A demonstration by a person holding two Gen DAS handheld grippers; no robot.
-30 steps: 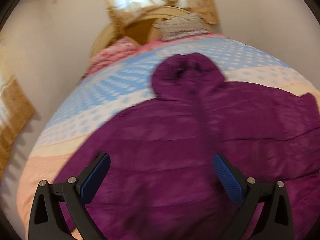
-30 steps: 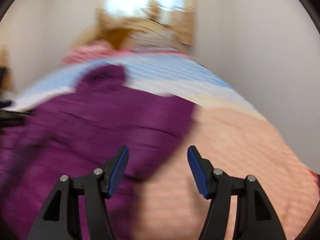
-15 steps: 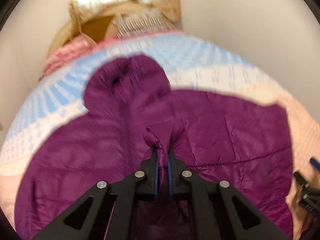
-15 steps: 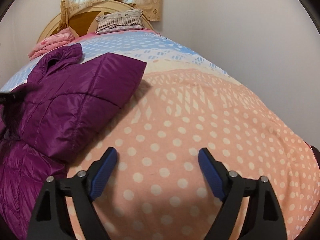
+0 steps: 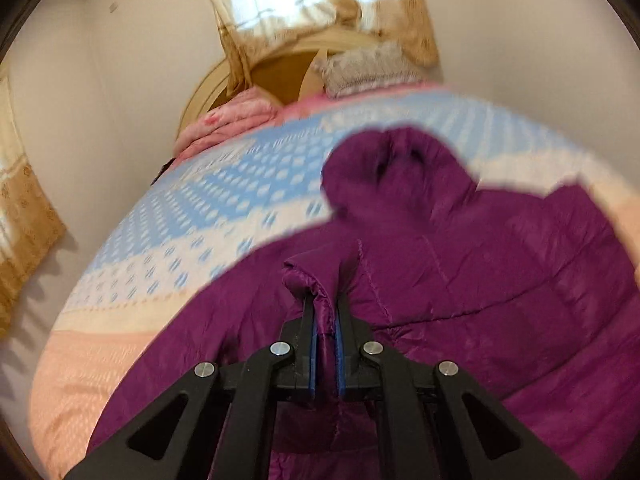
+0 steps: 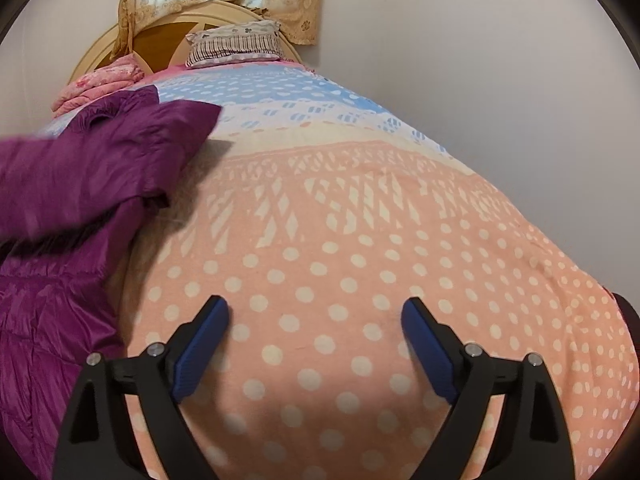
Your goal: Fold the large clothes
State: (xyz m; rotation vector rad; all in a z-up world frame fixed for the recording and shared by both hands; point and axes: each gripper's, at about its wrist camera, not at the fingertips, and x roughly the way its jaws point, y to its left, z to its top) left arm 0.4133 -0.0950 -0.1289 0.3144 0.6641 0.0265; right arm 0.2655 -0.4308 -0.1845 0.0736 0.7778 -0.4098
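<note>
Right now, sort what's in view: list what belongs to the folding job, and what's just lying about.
Job:
- purple jacket spread on the bed
- left gripper, shut on a pinched fold of the jacket
- right gripper, jaws opening, nothing between them, over the bedspread

Lying about:
- striped pillow at the headboard
- pink folded blanket
- curtains

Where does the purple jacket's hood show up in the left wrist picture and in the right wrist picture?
Left wrist view: the hood sits right of centre, upper middle, lying on the blue part of the bedspread.
Right wrist view: the hood is at upper left, partly behind a raised fold of the jacket.
Shared landmark: the striped pillow against the headboard, beyond the hood in both.
</note>
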